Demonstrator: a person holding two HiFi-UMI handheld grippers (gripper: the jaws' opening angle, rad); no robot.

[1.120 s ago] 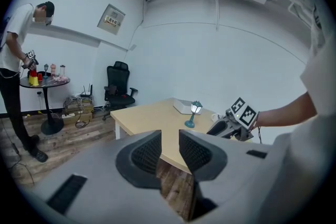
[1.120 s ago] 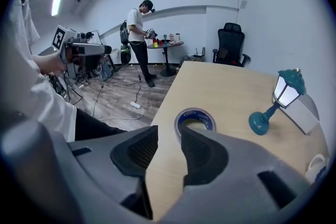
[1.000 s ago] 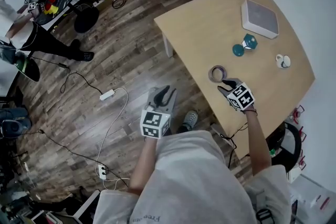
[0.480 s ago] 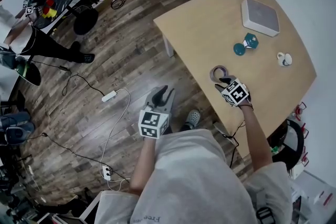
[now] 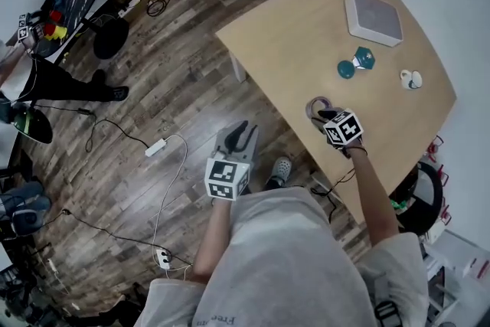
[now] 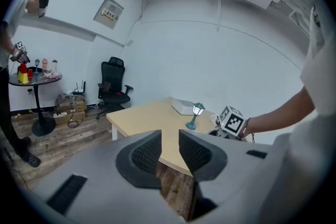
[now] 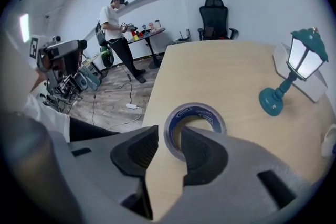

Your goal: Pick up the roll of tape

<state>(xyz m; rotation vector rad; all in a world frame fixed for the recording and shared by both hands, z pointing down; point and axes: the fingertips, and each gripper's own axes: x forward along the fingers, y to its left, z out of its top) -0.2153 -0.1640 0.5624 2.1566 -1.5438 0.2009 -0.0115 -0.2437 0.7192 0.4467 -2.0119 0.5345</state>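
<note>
Tape roll point(image 7: 195, 109) lies flat on the wooden surface point(image 7: 220, 65) at the tips of the right tongs point(image 7: 170, 128). Their jaws stand apart astride the roll's near wall, one tip outside and one over the hole, neither pad pressing. Beyond them to the right stands a teal lantern lamp point(image 7: 294, 73). Left tongs point(image 6: 170, 132) hang off the surface over the floor point(image 5: 153, 88), narrowly parted and empty.

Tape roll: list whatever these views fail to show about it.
Right gripper view: the near rim of the tape roll is covered by the right gripper.
Head view: its marker cube hides where fingers meet roll.
Left gripper view: the roll is lost behind that gripper.
</note>
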